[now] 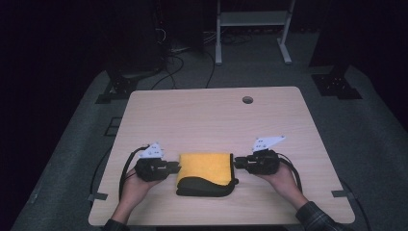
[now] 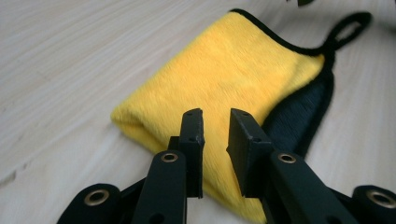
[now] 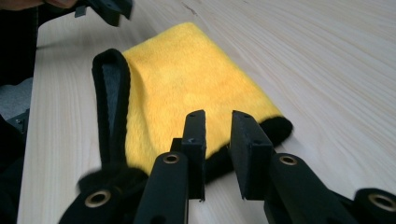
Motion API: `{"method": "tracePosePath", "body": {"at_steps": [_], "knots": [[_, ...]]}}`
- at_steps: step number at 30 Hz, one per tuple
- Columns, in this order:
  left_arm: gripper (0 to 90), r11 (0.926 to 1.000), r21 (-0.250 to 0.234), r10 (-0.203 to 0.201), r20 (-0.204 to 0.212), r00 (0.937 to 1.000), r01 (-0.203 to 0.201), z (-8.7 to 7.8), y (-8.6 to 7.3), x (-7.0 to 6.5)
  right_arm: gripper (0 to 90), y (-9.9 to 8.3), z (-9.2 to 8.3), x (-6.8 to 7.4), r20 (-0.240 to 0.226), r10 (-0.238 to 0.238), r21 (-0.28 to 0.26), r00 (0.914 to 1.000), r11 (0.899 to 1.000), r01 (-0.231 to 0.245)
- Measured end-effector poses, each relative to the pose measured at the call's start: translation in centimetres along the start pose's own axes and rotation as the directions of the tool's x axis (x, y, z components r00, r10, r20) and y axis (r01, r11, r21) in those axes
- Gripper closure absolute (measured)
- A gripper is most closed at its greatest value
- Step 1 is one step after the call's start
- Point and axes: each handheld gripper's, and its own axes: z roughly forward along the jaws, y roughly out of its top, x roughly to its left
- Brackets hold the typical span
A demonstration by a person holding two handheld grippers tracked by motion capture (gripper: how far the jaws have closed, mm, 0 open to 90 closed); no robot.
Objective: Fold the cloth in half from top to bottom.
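Jaws on both grippers stand slightly apart with a narrow gap and nothing between them. At the left edge of the folded yellow cloth (image 1: 204, 167) sits the left gripper (image 1: 174, 168), its tips just over that edge; at the cloth's right edge sits the right gripper (image 1: 239, 162), close beside the black loop (image 3: 111, 100). That cloth lies flat on the wooden table (image 1: 211, 115), near the person's edge, dark underside showing along its near side.
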Motion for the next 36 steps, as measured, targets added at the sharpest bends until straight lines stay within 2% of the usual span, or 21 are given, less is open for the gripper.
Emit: {"method": "tracePosePath", "body": {"at_steps": [2, 5, 9, 12, 18, 20, 23, 27, 31, 33, 36], "knots": [[75.6, 0.9997, 0.02, 0.013, 0.008, 0.9999, -0.013, 1.2, 0.3, -0.1, 74.8, 0.2, 1.0, 0.4, -0.023, -0.005, 0.013, 0.9997, 1.0, 0.005], [75.6, 0.9976, 0.059, 0.033, 0.034, 0.9989, -0.035, 2.2, 0.0, -0.8, 74.7, 0.0, 2.4, 1.4, -0.058, -0.035, 0.05, 0.9977, 0.998, 0.038], [75.6, 0.9958, 0.086, 0.026, 0.067, 0.9974, -0.031, 2.5, -1.0, -2.0, 74.8, -0.6, 3.3, 2.8, -0.098, -0.064, 0.095, 0.9931, 0.993, 0.074], [75.6, 0.9921, 0.117, 0.036, 0.08, 0.9962, -0.045, 2.2, -1.8, -3.1, 74.8, -1.2, 3.8, 3.9, -0.122, -0.091, 0.144, 0.9883, 0.984, 0.108], [75.6, 0.9897, 0.139, 0.024, 0.069, 0.9973, -0.033, 2.5, -2.9, -3.9, 76.3, -2.0, 4.1, 5.0, -0.098, -0.147, 0.184, 0.9843, 0.969, 0.163], [75.3, 0.9895, 0.139, 0.032, 0.067, 0.9972, -0.041, 2.4, -2.8, -4.0, 75.8, -2.0, 4.1, 5.0, -0.097, -0.141, 0.183, 0.9852, 0.97, 0.157], [69.0, 0.9921, 0.119, 0.032, 0.068, 0.9972, -0.04, 2.1, -2.7, -4.0, 65.9, -1.9, 3.8, 4.6, -0.091, -0.121, 0.173, 0.9885, 0.976, 0.135], [52.9, 0.9977, 0.067, 0.007, 0.008, 0.9999, -0.007, 1.0, -2.4, -3.6, 53.3, -1.6, 3.0, 3.8, -0.039, -0.106, 0.152, 0.9936, 0.982, 0.111], [36.4, 0.9989, 0.037, -0.024, -0.06, 0.9979, 0.026, 0.1, -2.7, -2.8, 38.9, -1.6, 1.9, 2.6, 0.039, -0.092, 0.131, 0.995, 0.988, 0.086], [28.5, 0.9989, 0.027, -0.034, -0.099, 0.9945, 0.037, -0.4, -3.0, -2.4, 32.7, -1.7, 1.4, 2.0, 0.071, -0.081, 0.127, 0.9942, 0.989, 0.071], [16.8, 0.9988, 0.02, -0.04, -0.169, 0.9848, 0.044, -1.3, -3.6, -1.8, 25.2, -1.7, 0.2, 1.0, 0.138, -0.048, 0.103, 0.9894, 0.994, 0.034]]}}
